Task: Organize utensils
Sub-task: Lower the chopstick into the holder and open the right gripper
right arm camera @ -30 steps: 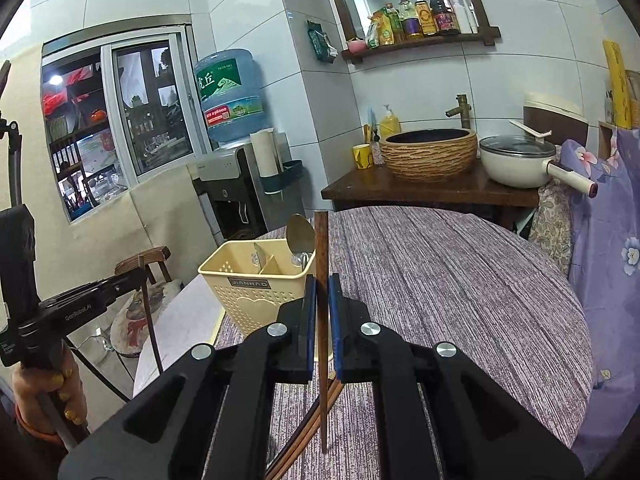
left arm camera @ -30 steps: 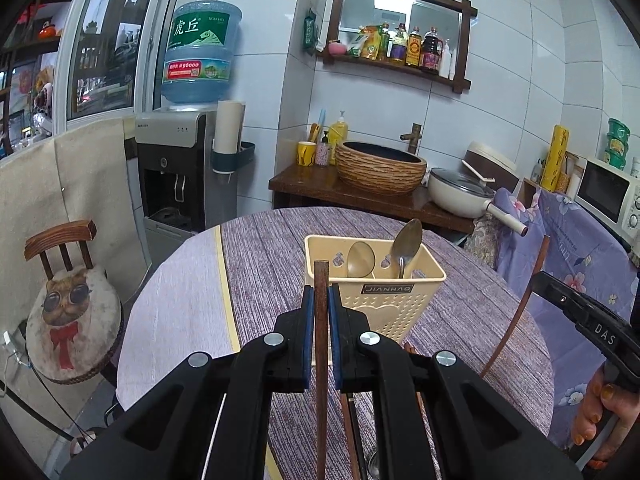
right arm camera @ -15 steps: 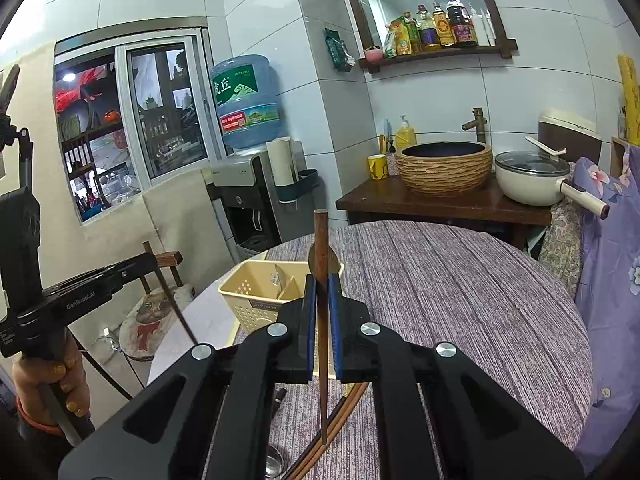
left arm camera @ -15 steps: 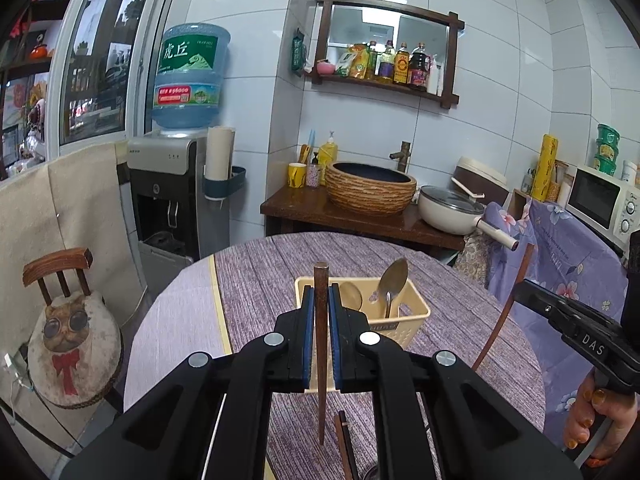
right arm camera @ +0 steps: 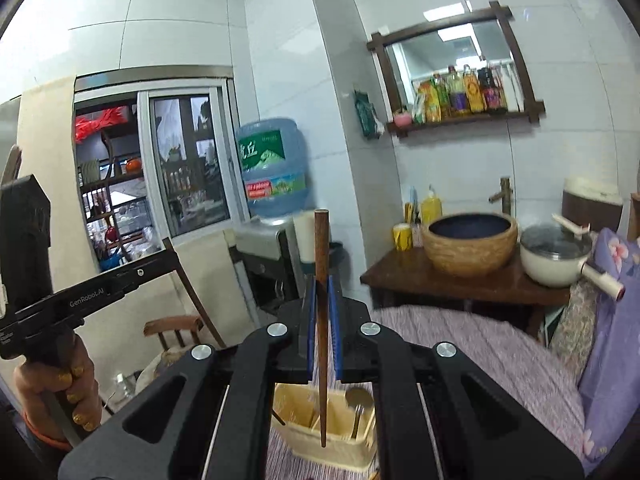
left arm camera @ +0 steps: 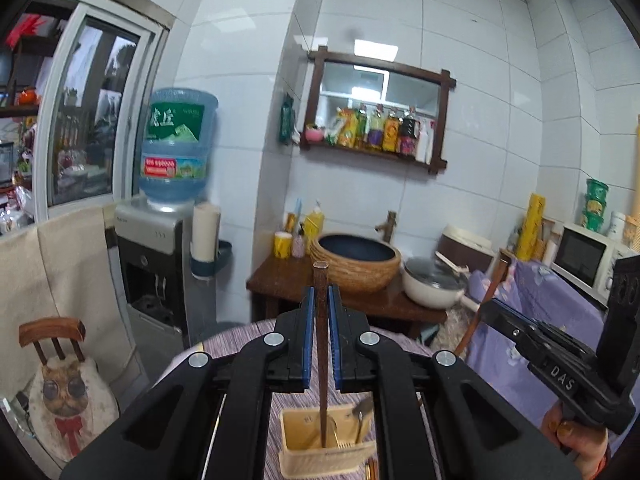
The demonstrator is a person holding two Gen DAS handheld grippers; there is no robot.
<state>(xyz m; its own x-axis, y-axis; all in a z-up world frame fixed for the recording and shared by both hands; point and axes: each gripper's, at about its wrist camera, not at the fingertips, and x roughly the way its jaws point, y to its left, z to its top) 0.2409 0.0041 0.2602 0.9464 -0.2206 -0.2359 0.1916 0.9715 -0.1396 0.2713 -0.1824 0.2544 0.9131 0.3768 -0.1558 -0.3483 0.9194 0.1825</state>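
Above slotted basket [left arm camera: 326, 458], slender wooden chopsticks [left arm camera: 321, 344]

The room is evenly bright, lit from above: a rectangular ceiling lamp shows as a white glare patch in the dark-framed wall mirror [left arm camera: 380, 92] and as soft sheen on the glossy white wall tiles [right arm camera: 180, 20]. Shadows are faint. Fisheye bending curves the tile lines, and black vignette fills the corners. Motion blur smears the beige plastic utensil basket [right arm camera: 332, 446] and the purple striped tablecloth [right arm camera: 480, 364]; the blue water jug [left arm camera: 176, 148] looks soft too.
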